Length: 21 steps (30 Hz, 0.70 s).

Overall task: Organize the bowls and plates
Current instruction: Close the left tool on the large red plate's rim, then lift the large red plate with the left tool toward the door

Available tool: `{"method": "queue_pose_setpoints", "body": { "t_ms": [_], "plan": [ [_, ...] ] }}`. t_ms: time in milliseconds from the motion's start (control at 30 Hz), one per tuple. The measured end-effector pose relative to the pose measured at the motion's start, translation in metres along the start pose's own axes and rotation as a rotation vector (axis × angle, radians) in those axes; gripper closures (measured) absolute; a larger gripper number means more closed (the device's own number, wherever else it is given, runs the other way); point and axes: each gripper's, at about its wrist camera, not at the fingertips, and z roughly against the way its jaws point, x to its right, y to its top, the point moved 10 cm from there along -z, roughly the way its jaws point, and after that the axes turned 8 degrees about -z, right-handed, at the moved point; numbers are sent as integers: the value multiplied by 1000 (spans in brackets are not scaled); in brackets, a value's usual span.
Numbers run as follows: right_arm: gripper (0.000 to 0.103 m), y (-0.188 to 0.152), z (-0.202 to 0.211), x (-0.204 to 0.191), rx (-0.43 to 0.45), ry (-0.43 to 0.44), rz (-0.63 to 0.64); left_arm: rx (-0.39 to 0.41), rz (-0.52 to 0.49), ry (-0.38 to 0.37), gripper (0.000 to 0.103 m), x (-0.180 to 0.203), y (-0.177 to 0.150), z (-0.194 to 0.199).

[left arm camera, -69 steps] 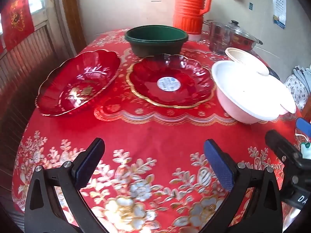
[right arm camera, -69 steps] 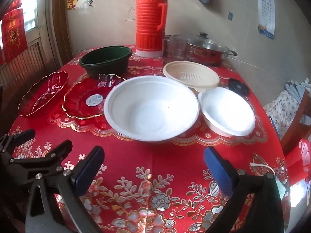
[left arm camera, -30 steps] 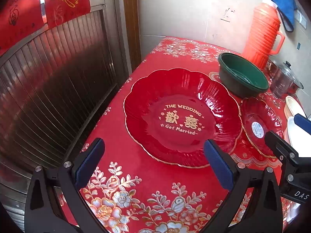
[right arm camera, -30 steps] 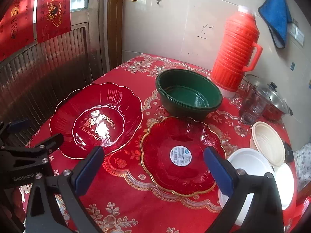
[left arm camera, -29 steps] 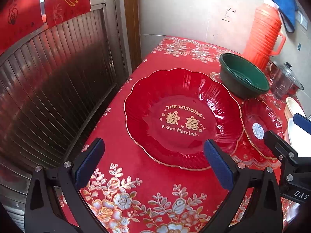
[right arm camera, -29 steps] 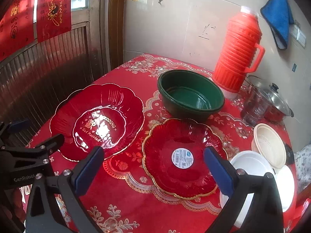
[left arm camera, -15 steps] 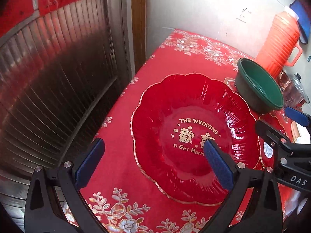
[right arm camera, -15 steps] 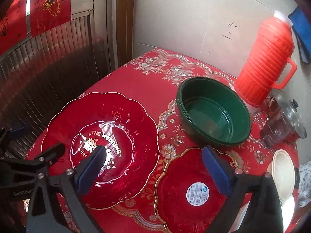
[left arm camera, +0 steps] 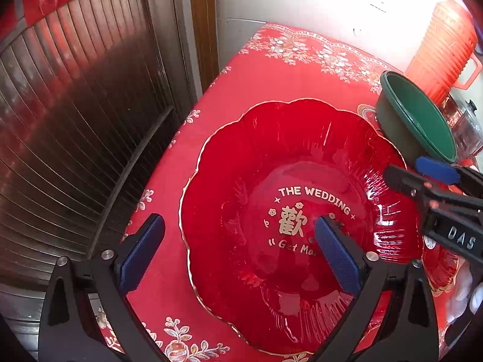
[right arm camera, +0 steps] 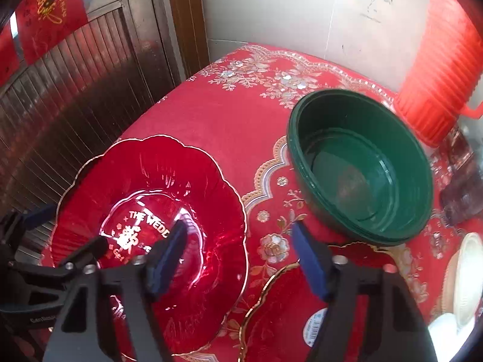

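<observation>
On the cloth — scalloped, gold-rimmed red plate [left arm camera: 302, 229]

The left gripper's right finger [left arm camera: 338, 256] covers the end of the gold lettering on the large red plate [left arm camera: 265, 150]. The smaller red plate [right arm camera: 286, 316] is cut off by the right wrist view's bottom edge, and the orange thermos [right arm camera: 443, 69] loses its top there.

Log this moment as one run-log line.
left gripper: open, straddling near rim of wedding plate | right gripper: open, above gap between wedding plate and small red plate | green bowl: untouched
</observation>
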Motion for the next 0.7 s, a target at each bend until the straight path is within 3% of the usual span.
{"method": "queue_pose_setpoints", "body": {
  "t_ms": [100, 133, 167, 200, 267, 367, 467, 700],
  "plan": [
    [45, 0, -6, 1, -34, 10, -11, -20, -1, -1, 19, 1, -1, -6],
    [46, 0, -8, 2, -33, 1, -6, -27, -1, -2, 28, 1, -2, -9],
    [50, -1, -10, 2, -36, -1, -8, -37, -3, 3, 32, 2, -3, -12],
    [63, 1, -11, 2, -40, 14, -13, -40, -9, 17, 35, 1, -2, -14],
    [80, 0, -14, -1, -65, 70, -35, -27, -18, 74, 54, -3, -1, -14],
    [84, 1, -11, 0, -47, 42, -23, -19, 4, 97, 72, -14, 2, -14],
    [95, -2, -5, 4, -8, 45, -35, -17, 3, 104, 77, -20, 3, -17],
    [96, -12, 15, -2, 16, 83, -25, -2, 20, 79, 77, -26, -4, -2]
  ]
}}
